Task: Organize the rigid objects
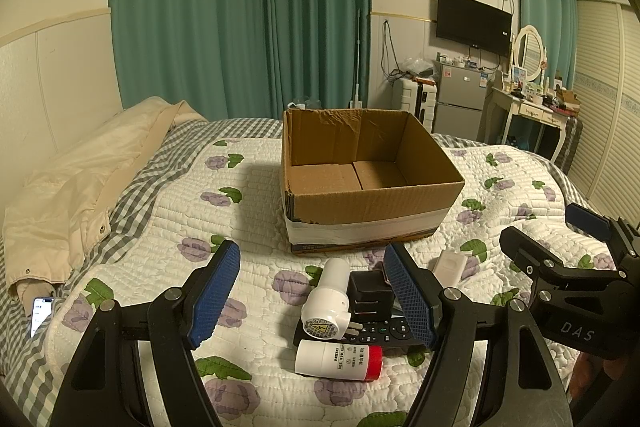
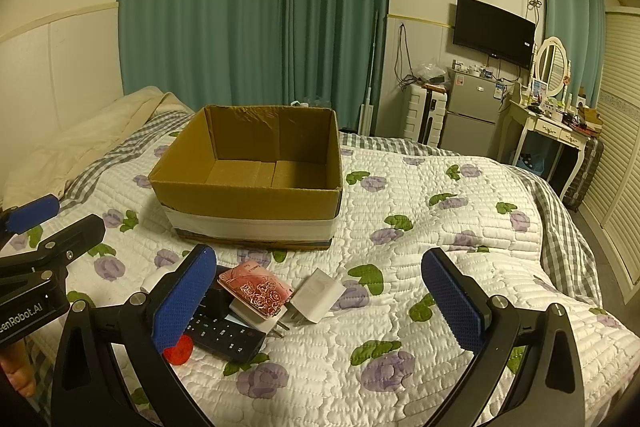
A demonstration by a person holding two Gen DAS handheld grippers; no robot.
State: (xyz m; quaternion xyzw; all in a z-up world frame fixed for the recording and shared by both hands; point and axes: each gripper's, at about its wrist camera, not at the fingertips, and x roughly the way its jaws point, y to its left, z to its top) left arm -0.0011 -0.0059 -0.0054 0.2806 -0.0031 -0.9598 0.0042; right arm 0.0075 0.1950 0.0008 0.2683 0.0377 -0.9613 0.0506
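Empty box [image 1: 368, 183] at frame centre, clutter heaped below it; sorting is judged not yet begun.
Both the left gripper [image 1: 316, 303] and right gripper [image 2: 320, 303] are held wide, empty; next, a bottle [image 1: 340, 361] must be straddled and clamped.

Warm, yellowish indoor light falls from above, dim toward the corners. The cardboard box [image 1: 362, 183] throws a soft shadow leftward across the quilt [image 1: 224, 199]. Fisheye distortion bends walls and curtains [image 2: 256, 7], with dark vignetting around the edges. Focus is fairly sharp.
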